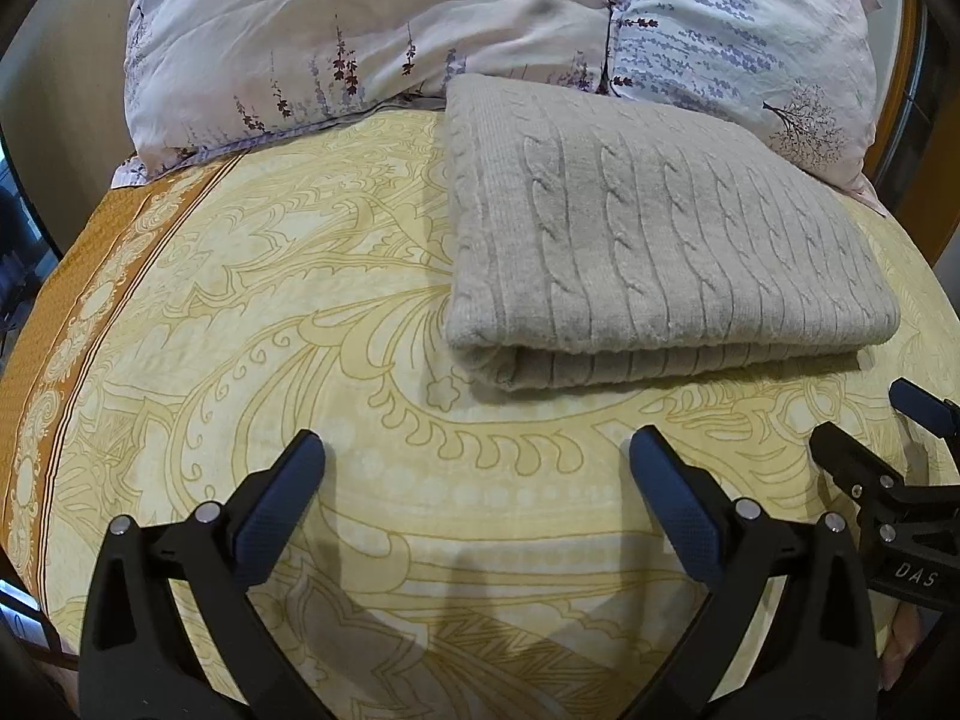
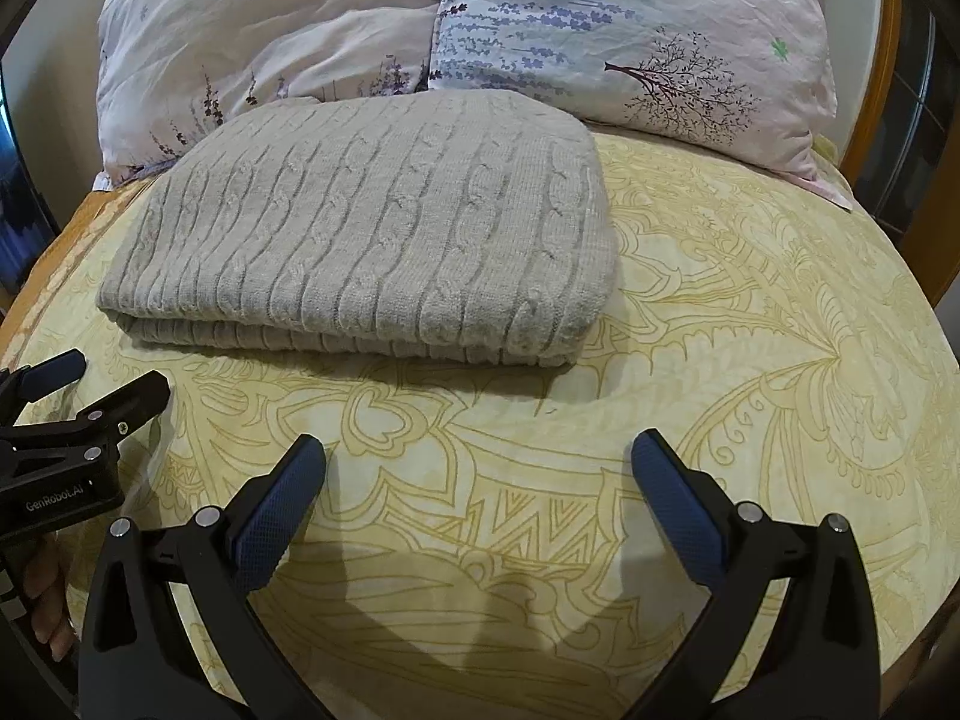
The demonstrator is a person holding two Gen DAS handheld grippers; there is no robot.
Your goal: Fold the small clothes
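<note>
One garment in view, and no other clothes visible in either wrist view. Bed (image 1: 300, 330), covered in a yellow patterned sheet, carries everything; the landmark for what follows is the grey cable-knit sweater (image 1: 648, 228). Two floral pillows (image 1: 372, 30) lie just behind the sweater, touching its far edge. Sweater rests flat on the sheet as a compact rectangle, layers stacked, with a rounded fold edge facing the tools; corners look squared and no sleeve hangs out. Judgement: folding of this piece looks complete or very nearly so; what may remain is a final tidy, or a further garment not shown. Left tool (image 1: 477, 450) hovers in front of the sweater, fingers spread apart, holding nothing. Right tool (image 2: 478, 450) likewise sits in front of the sweater, fingers apart, empty, clear of the fabric.
</note>
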